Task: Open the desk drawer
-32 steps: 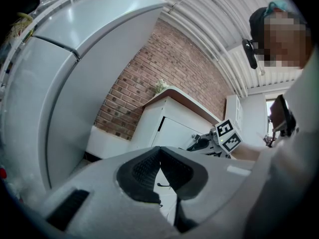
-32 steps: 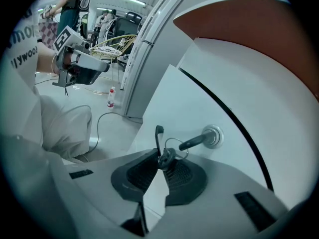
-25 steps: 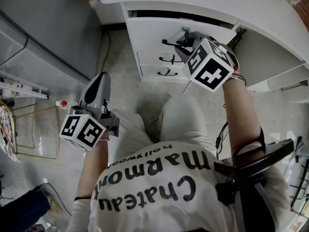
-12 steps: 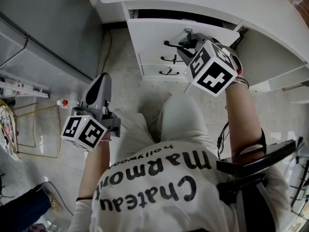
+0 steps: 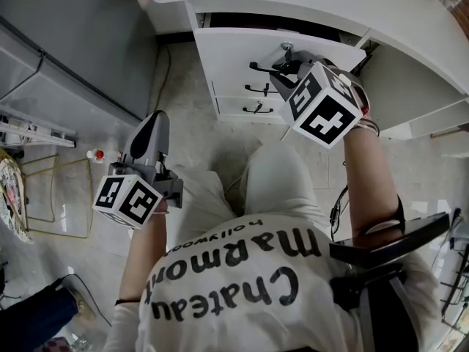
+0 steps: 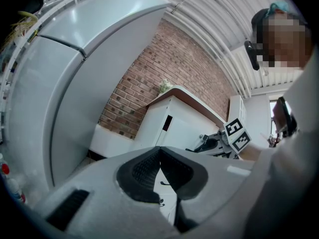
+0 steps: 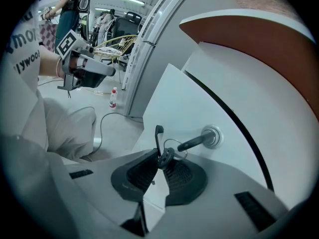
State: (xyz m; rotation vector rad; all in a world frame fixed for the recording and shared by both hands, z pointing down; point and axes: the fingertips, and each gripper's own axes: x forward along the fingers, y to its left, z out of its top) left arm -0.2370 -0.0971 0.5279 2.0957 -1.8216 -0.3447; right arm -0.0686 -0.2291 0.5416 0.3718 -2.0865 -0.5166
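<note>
The white desk has a stack of drawers. The top drawer stands out a little, with a dark gap above its front. My right gripper is shut on its black handle, beside a key with a ring stuck in the drawer's lock. Two lower drawers sit flush. My left gripper hangs over the floor beside the person's left knee, well away from the desk, jaws shut with nothing between them.
A tall grey cabinet stands at the left. On the floor there are a small bottle, a wire frame and a cable. The person's lap and a chair arm fill the near side.
The top drawer has slid out slightly and the gap above it is wider. My right gripper moved a little toward the person with the handle. The left gripper barely moved.
</note>
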